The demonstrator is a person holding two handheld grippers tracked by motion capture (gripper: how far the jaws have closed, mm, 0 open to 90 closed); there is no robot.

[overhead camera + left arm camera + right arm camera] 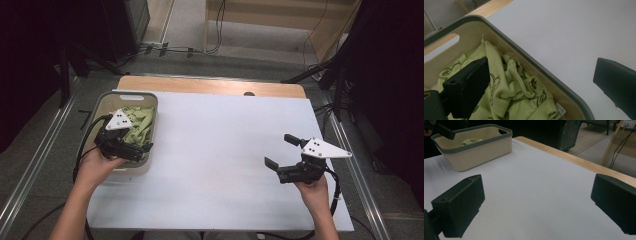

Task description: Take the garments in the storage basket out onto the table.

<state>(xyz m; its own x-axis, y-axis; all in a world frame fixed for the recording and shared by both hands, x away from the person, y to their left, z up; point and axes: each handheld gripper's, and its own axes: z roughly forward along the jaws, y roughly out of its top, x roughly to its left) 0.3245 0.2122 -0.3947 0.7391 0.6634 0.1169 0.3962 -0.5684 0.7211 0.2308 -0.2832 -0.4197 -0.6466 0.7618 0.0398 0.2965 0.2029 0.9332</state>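
Note:
A beige basket [131,93] with a grey rim stands at the table's left. A light green printed cloth [139,122] lies crumpled inside it. My left gripper [131,150] hovers open over the basket's near right corner. In the left gripper view its jaws straddle the basket wall [529,57], one over the cloth [519,100] and one over the white sheet. My right gripper [280,150] is open above the sheet at the right with nothing between its jaws. The right gripper view looks past that gripper [536,202] to the basket [479,147] and a bit of cloth [471,141].
A white sheet [225,145] covers most of the wooden table [210,85]. A white label [560,110] is sewn to the cloth. Cables [170,49] and dark stands lie on the floor beyond the table. Metal rails [35,165] run along both sides.

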